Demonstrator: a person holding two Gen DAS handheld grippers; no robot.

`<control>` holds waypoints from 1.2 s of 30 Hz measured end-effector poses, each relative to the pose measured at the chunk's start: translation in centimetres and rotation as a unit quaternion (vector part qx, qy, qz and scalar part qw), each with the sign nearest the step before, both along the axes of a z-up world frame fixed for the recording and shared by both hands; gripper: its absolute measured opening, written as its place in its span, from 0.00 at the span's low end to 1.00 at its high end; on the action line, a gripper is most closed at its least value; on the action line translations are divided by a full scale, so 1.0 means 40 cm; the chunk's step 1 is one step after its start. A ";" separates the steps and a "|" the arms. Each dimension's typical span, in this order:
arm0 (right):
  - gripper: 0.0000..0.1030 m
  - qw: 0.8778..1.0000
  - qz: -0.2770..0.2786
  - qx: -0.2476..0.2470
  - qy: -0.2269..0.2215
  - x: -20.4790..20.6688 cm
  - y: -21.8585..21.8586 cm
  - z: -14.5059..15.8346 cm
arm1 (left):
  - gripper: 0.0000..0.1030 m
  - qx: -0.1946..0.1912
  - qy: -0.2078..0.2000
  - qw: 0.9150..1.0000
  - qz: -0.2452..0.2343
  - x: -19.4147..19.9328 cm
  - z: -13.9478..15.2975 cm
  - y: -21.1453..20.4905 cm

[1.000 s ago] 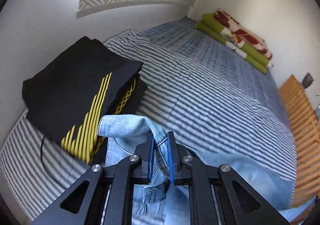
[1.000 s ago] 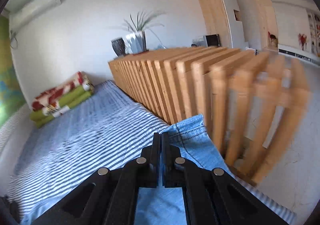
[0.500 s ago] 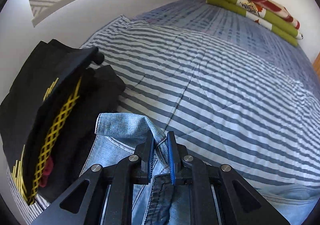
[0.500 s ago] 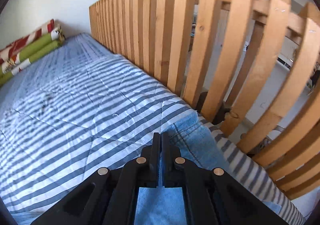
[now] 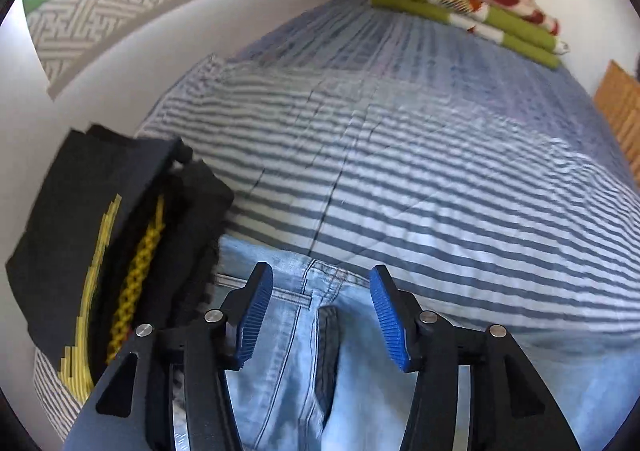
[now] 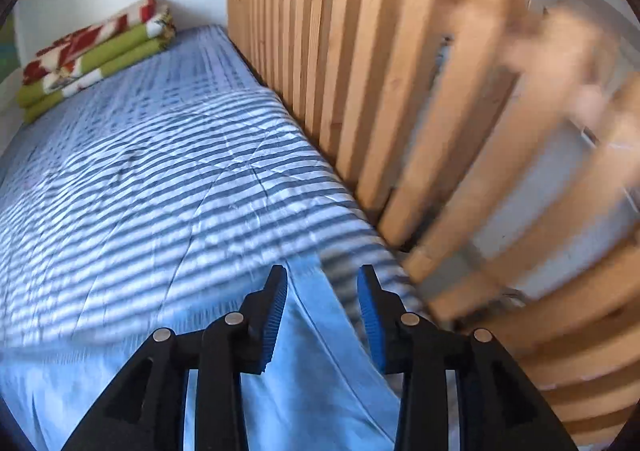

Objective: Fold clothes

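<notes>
Light blue jeans (image 5: 296, 335) lie flat on the striped bed (image 5: 400, 179). In the left wrist view their waistband end rests under my left gripper (image 5: 320, 287), whose jaws are opening; the denim lies between the blue pads without being pressed. In the right wrist view the jeans (image 6: 308, 371) reach the bed's right edge. My right gripper (image 6: 322, 287) hangs over that end with its jaws opening, and the cloth lies loose below them.
A folded black garment with yellow stripes (image 5: 104, 235) is stacked to the left of the jeans, against the white wall. Folded green and red blankets (image 5: 468, 11) sit at the bed's far end. A wooden slat fence (image 6: 400, 91) runs along the right edge.
Both grippers have let go of the jeans: the left jaws spread wide and the right jaws parted. The denim edge that stood pinched between the left pads has dropped flat onto the bed.
</notes>
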State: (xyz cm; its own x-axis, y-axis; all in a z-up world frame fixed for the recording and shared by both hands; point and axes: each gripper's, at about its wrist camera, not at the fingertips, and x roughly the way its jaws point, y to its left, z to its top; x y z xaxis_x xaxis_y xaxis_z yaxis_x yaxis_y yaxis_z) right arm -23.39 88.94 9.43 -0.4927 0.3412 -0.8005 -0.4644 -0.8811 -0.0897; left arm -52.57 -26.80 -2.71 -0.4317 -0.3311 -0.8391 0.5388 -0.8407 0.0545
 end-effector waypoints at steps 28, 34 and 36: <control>0.56 0.942 -0.020 -0.326 0.079 0.262 -0.232 -0.329 | 0.75 0.268 0.082 0.956 0.085 0.577 -0.216 -0.093; 0.44 0.933 -0.070 -0.335 0.113 0.220 -0.237 -0.336 | 0.23 0.296 0.096 0.942 0.126 0.509 -0.242 -0.099; 0.17 0.924 -0.086 -0.356 0.110 0.208 -0.218 -0.344 | 0.14 0.283 0.096 0.946 0.123 0.507 -0.218 -0.092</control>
